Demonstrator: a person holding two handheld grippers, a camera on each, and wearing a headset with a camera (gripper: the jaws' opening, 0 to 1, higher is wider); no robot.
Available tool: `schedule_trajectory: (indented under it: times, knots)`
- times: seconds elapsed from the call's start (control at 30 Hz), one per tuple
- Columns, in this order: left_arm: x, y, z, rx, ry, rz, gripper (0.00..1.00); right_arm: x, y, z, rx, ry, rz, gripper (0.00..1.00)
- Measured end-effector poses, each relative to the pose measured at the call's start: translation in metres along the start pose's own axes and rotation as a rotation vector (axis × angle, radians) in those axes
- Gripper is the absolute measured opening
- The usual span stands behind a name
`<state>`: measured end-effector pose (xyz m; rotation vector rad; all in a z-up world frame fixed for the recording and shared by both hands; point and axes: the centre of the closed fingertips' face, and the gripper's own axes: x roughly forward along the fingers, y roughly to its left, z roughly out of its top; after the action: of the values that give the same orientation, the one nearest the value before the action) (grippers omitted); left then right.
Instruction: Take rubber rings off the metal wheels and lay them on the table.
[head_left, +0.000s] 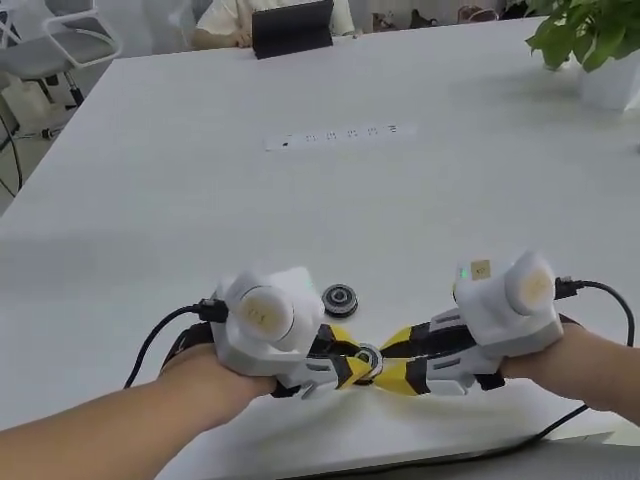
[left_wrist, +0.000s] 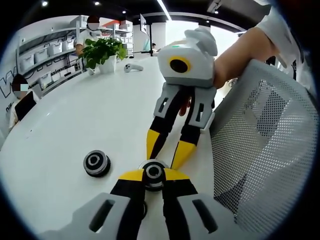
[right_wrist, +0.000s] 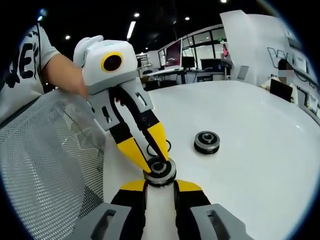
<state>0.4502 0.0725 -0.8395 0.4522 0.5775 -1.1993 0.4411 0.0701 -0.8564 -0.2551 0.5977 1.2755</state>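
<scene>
Two metal wheels: loose wheel (head_left: 340, 298) on the table (head_left: 300, 200), held wheel (head_left: 366, 358) pinched by left gripper (left_wrist: 153, 176) and right gripper (right_wrist: 160, 184)

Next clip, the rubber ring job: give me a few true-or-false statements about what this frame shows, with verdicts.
1. The left tool and the right tool meet at one metal wheel. True.
2. A second wheel lies flat on the table, apart from both tools. True.
3. The potted plant stands in the middle of the table. False: it stands near the far right edge.
4. The left tool grips the second wheel. False: nothing touches that wheel; the left tool is at the metal wheel between the two tools.
</scene>
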Motion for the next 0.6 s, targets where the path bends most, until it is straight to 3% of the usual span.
schedule_trajectory:
  times: [0.3, 0.4, 0.5, 0.6]
  knots:
    - [0.0004, 0.0004, -0.0011, -0.008, 0.000, 0.008, 0.07, -0.0010, -0.0005, -0.0001, -0.012, 0.000, -0.010, 0.16]
    - [0.0004, 0.0006, -0.0014, -0.009, -0.001, 0.011, 0.07, -0.0019, -0.0003, -0.0011, -0.018, 0.003, -0.012, 0.12]
    - [0.0002, 0.0005, -0.0013, -0.013, -0.002, 0.013, 0.07, -0.0056, -0.0039, -0.0045, -0.008, 0.012, -0.028, 0.01]
    - [0.0000, 0.0004, -0.0012, -0.015, -0.003, 0.016, 0.07, -0.0046, -0.0034, -0.0034, 0.010, 0.011, -0.025, 0.01]
